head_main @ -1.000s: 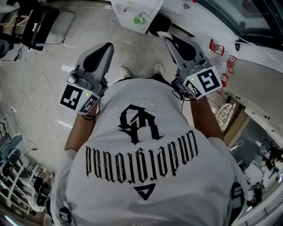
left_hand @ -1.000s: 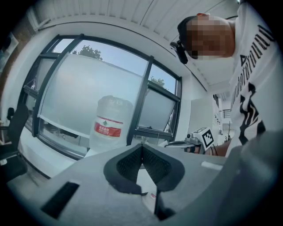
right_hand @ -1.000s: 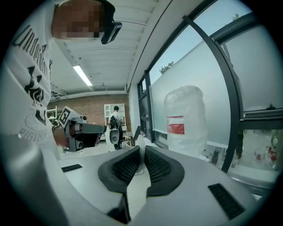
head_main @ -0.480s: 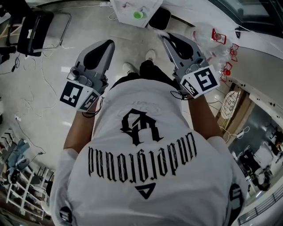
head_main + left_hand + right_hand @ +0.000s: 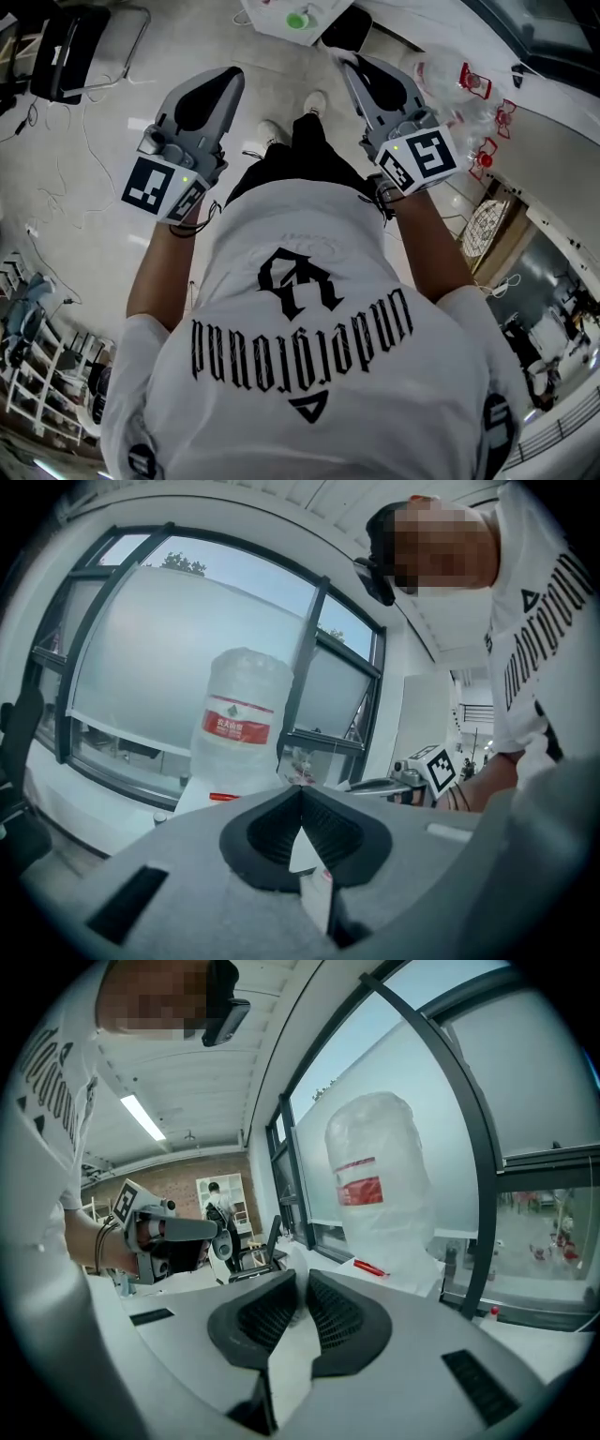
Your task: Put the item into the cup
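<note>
The person's white shirt [image 5: 309, 375] fills the lower half of the head view, both arms stretched out over the floor. A big water bottle [image 5: 242, 726] stands mid-frame in both gripper views. Left gripper [image 5: 232, 77], upper left: jaws pressed together, nothing between them. Right gripper [image 5: 345, 64], just right of top centre: jaws pinched to a sliver, empty too. At the top edge a white table [image 5: 267, 23] carries a small green cup [image 5: 297, 19]. The item itself can't be picked out.
</note>
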The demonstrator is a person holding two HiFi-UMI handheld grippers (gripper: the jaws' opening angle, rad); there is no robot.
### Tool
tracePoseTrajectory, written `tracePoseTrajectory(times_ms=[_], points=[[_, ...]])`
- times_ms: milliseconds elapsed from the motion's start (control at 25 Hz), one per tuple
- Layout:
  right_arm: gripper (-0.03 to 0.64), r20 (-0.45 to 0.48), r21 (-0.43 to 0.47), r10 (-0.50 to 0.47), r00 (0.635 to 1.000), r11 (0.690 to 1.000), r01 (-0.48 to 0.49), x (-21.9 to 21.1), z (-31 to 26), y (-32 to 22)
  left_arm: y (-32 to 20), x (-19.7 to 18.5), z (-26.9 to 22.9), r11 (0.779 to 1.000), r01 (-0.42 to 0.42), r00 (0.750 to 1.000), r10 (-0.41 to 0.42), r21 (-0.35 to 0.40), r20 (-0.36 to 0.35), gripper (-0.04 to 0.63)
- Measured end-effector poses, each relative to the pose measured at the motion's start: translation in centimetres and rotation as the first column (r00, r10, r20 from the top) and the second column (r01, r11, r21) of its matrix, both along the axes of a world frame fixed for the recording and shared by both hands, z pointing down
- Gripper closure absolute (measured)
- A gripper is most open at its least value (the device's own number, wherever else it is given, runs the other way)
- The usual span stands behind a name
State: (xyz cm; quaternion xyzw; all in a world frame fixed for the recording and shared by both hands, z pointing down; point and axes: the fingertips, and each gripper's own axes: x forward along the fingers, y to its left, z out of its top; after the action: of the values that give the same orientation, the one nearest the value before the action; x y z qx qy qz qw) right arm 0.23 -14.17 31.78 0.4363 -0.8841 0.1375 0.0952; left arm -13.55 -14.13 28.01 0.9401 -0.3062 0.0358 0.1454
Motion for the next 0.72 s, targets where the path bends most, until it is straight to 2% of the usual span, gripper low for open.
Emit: tracePoseTrajectory(times_ms=[200,400,720], points=[[0.571,-0.014,-0.017,0.004,1.0,1.0,-0.004,0.7,3.6,-1.3,-0.8,1.9,3.8,1.0,-0.025,0.999,0.026,-0.015,0.026,0.581],[0.571,-0.027,-0.074,-0.024,0.999,0.997,0.022,0.6,7.9,-2.8,-2.1,2.6,7.3,0.999,-0.008,0.999,0.009,-0.048,0.031,0.58],[0.571,-0.058,-0.15,-0.03,0.998,0.989,0.021,0.5,14.6,-5.0,-4.4,4.1,12.6,0.998,-0.044,0.996,0.048,-0.048,0.08,0.58]])
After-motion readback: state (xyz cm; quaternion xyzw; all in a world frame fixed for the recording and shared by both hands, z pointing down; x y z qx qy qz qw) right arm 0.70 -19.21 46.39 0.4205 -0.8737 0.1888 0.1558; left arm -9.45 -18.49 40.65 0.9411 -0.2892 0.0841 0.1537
